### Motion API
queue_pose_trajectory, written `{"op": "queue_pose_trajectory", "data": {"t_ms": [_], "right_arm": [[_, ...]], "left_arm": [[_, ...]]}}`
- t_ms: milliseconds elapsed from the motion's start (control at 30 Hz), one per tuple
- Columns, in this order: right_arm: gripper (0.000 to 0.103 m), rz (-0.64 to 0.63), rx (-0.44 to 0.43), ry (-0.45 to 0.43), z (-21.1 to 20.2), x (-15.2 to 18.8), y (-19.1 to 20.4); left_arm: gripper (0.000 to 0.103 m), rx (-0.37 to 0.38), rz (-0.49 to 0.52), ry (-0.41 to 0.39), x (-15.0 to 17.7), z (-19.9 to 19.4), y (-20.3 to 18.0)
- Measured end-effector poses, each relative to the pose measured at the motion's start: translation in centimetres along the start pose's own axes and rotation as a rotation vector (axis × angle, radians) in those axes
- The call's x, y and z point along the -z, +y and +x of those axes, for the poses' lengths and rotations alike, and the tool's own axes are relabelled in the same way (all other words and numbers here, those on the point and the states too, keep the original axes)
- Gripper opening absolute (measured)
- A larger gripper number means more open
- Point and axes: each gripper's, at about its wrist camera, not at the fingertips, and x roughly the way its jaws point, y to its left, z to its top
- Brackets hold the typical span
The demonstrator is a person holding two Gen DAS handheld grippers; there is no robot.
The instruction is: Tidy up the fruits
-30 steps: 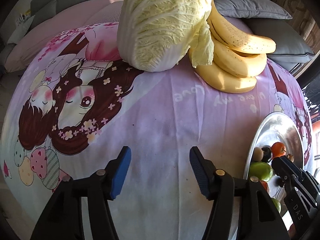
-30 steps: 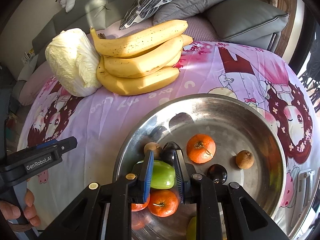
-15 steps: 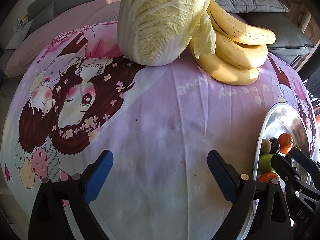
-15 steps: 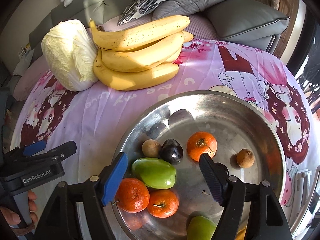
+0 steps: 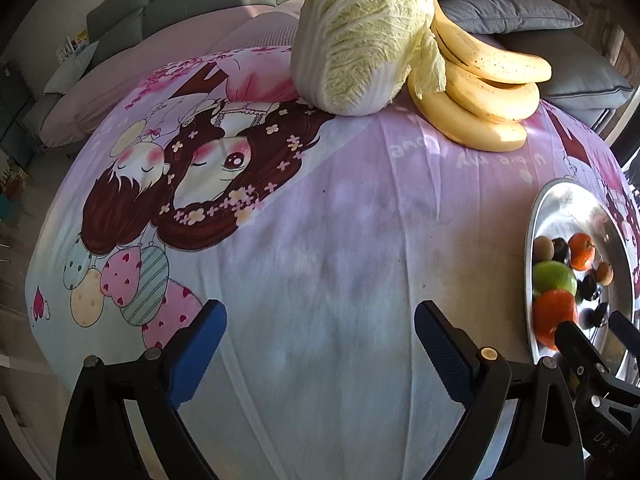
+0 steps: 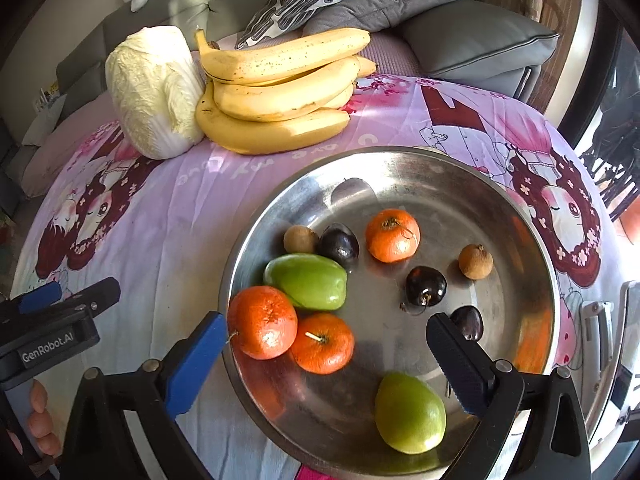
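Fruits: gathered in our steel bowl (image 6: 532,216), which sits on the printed cloth (image 6: 168,240) at the right side of the table

Oranges: three in the bowl; two (image 6: 263,322) (image 6: 322,343) touch each other at the near left rim, the third (image 6: 393,235) lies alone further back

Green fruits: one (image 6: 306,281) rests against the near orange, the other (image 6: 410,412) lies at the bowl's front edge

Dark fruits: three small ones (image 6: 339,245) (image 6: 426,286) (image 6: 467,322), loose on the bowl floor, since we judge they roll freely there

Brown fruits: two small ones, one (image 6: 300,239) beside a dark fruit, one (image 6: 475,261) toward the right wall

Bananas (image 6: 280,96): a bunch on the cloth behind the bowl, not yet in it; we take this for the piece left to sort

Cabbage (image 6: 154,90): leaning against the bananas; a vegetable, so we expect it belongs outside

Right gripper (image 6: 320,356): over the bowl's front, its jaws have just been opening and now stand wide apart; nothing pressed between them, which reads as a fruit let go

Left gripper (image 5: 318,350): over bare cloth, its jaws have also just been opening, now wide apart and empty, pointed toward the cabbage and bananas (image 5: 484,96)

Hand (image 6: 40,420): our fingers show at the left gripper's handle
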Motion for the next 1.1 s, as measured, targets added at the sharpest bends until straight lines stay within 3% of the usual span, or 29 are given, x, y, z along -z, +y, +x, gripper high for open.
{"op": "queue_pose_trajectory", "data": {"t_ms": [333,1100], "right_arm": [[0.102,0.009,0.036,-0.005,-1.6,2.8,-0.3],[0.102,0.015,0.043,-0.024,-2.9,3.5,-0.6]], "left_arm": [[0.095,0.02,0.025,0.012,2.6,-1.3,0.5],[0.095,0.027,0.052,0.014,3.5,-2.4,0.3]]}}
